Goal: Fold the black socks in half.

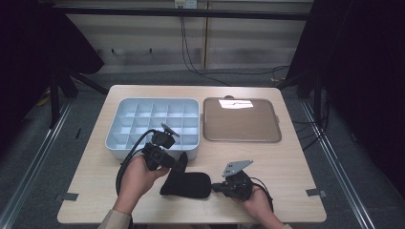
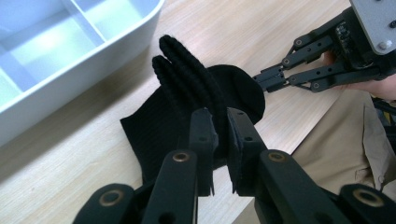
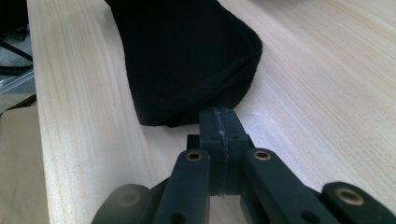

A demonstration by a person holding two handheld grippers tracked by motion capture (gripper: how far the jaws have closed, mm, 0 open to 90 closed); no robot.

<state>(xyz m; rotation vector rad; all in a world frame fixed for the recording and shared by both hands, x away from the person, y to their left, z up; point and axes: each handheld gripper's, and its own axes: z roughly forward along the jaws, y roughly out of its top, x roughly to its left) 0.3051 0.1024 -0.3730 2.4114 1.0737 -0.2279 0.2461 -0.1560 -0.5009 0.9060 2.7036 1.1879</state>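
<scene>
Black knit fabric, a sock [image 1: 187, 184], lies on the near part of a pale wooden table [image 1: 286, 162], between a person's two hand-held grippers. Nearest, the right gripper [image 1: 213, 187] is clenched on the sock's rounded end; in the right gripper view its jaws meet at the fabric's edge. To the left, the left gripper [image 1: 177, 164] grasps the ribbed cuff, lifting it off the table so the folds stand up between its nearly closed jaws. The step in hand looks like folding or straightening the sock held at both ends. Next would likely be carrying the cuff over toward the other end, keeping both grips firm. Farther back sit a grey compartment tray [image 1: 114, 138] and, beside it, a brown flat tray [image 1: 241, 125].
</scene>
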